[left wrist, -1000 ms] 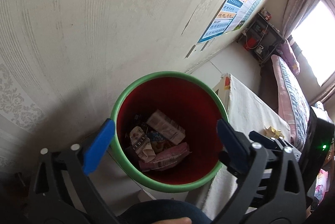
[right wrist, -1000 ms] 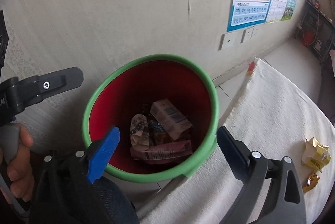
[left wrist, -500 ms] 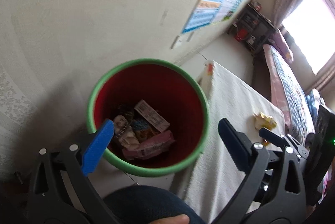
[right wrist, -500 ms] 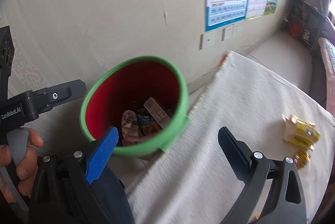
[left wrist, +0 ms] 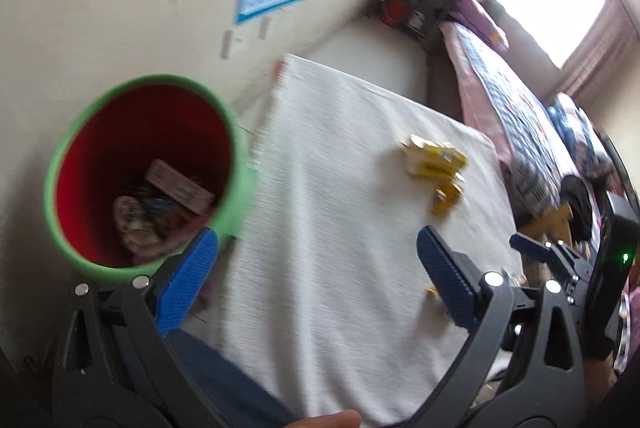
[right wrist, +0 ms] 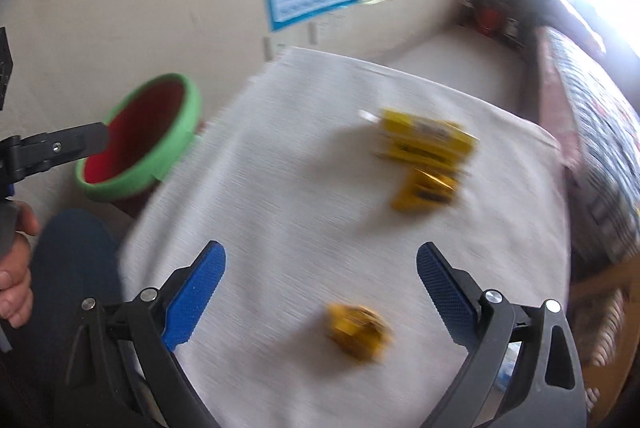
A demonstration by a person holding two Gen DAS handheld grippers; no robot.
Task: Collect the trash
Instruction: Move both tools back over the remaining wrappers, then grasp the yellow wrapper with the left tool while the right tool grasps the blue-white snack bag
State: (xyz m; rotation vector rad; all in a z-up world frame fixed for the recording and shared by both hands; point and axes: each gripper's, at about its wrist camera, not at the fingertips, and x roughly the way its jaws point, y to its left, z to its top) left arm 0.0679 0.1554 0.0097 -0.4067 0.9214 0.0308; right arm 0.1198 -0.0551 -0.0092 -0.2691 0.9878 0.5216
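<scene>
Clearly the hunt for the next piece is on: the right gripper (right wrist: 320, 282) hangs over the cloth-covered desk (right wrist: 280, 188) with its fingers spread wide and nothing between them, and the left gripper (left wrist: 316, 268) is just as open and empty near the desk's edge. A crumpled yellow wrapper (right wrist: 358, 328) lies on the cloth just ahead of the right fingers, slightly to their right side. Further off sit a yellow carton (right wrist: 426, 142) and a smaller yellow packet (right wrist: 424, 190), close together. The green bin (left wrist: 138, 176), red inside, stands beside the desk with wrappers already in it. I'd judge the next move is to lower the right fingers around the nearest wrapper and close gently, since it looks light and crushable.
</scene>
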